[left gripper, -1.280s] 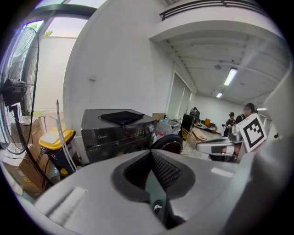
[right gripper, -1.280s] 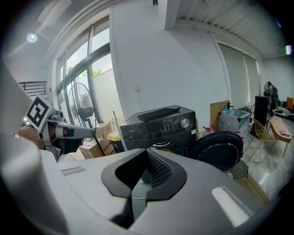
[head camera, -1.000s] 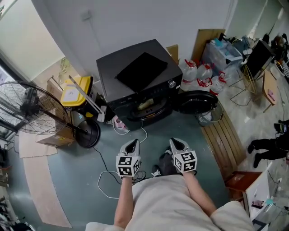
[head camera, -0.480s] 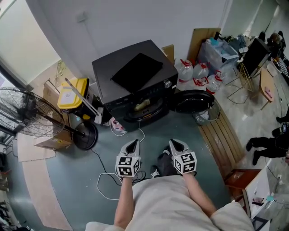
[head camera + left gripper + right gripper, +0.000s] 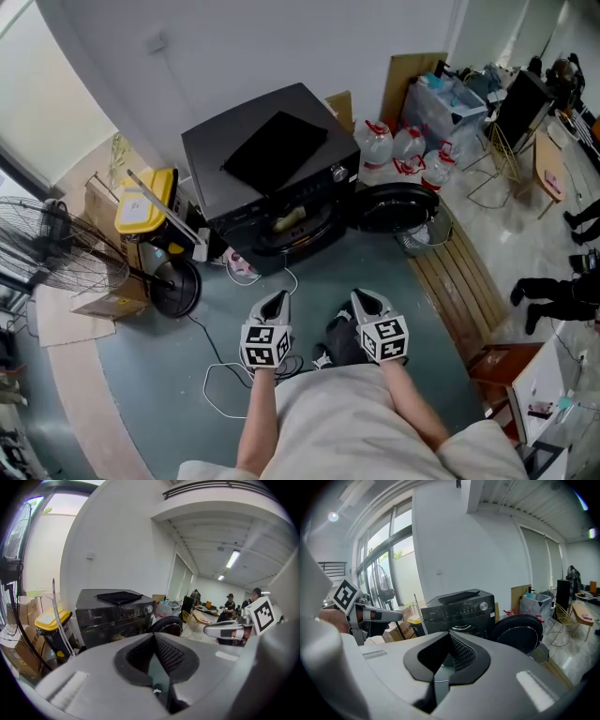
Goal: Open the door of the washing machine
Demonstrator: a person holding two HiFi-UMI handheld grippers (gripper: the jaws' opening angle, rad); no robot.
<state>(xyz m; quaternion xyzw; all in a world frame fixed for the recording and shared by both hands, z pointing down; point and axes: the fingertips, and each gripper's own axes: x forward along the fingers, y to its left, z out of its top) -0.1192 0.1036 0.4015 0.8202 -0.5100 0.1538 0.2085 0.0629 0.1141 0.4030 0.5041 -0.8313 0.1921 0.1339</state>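
A black front-loading washing machine (image 5: 265, 159) stands against the white wall, with a dark cloth (image 5: 275, 148) lying on its top. Its round door (image 5: 394, 207) hangs swung wide to the right, and the drum mouth (image 5: 289, 223) shows something pale inside. The machine (image 5: 116, 613) and its door (image 5: 518, 633) also appear in both gripper views. My left gripper (image 5: 275, 304) and right gripper (image 5: 367, 302) hover side by side over the floor, well in front of the machine. Both are shut and hold nothing.
A standing fan (image 5: 66, 258) and a yellow-lidded bin (image 5: 143, 199) are left of the machine. Large water bottles (image 5: 401, 148), a storage box and a wooden bench (image 5: 461, 279) are to the right. A white cable (image 5: 225, 375) runs across the floor. People are at the far right.
The head view has shifted, so the machine and clutter sit slightly further left and up in frame. Both grippers stay shut, in the same spot in the picture.
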